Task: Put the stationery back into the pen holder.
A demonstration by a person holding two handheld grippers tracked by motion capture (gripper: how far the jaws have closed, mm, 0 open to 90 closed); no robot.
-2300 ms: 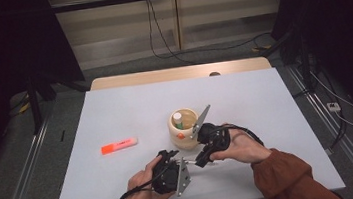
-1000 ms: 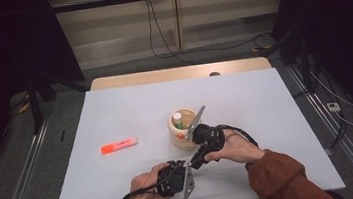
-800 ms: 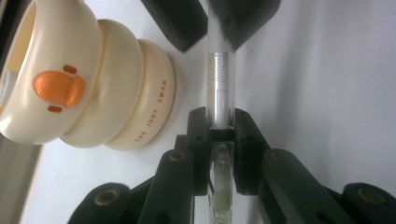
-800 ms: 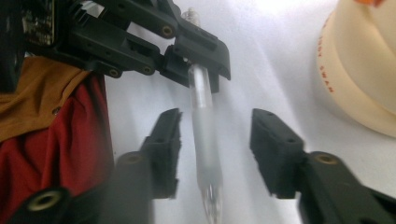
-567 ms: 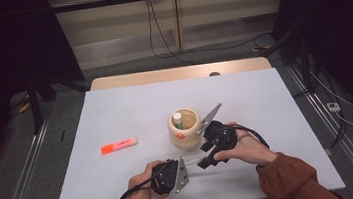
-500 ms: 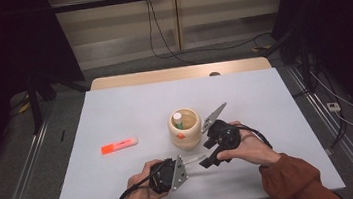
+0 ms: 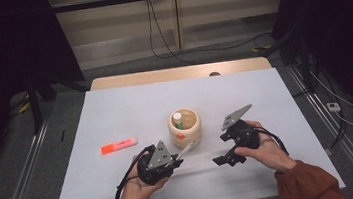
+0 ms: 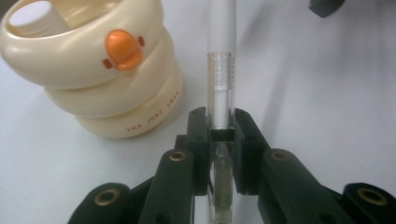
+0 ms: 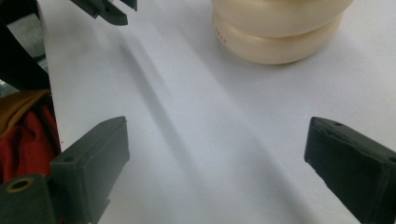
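White pen (image 8: 221, 70) clamped between left gripper (image 8: 221, 135) jaws, barrel pointing away, just right of cream duck-face pen holder (image 8: 100, 70). High view: pen tip nears the holder (image 7: 184, 127); orange highlighter (image 7: 119, 146) lies apart at left. Right gripper (image 9: 215, 154) jaws wide, holding nothing, holder base ahead.

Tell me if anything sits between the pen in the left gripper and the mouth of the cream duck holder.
Nothing visible blocks it. The left gripper is shut on the white pen, which lies just beside the cream holder. A white-capped item already stands inside, but part of the mouth looks free.
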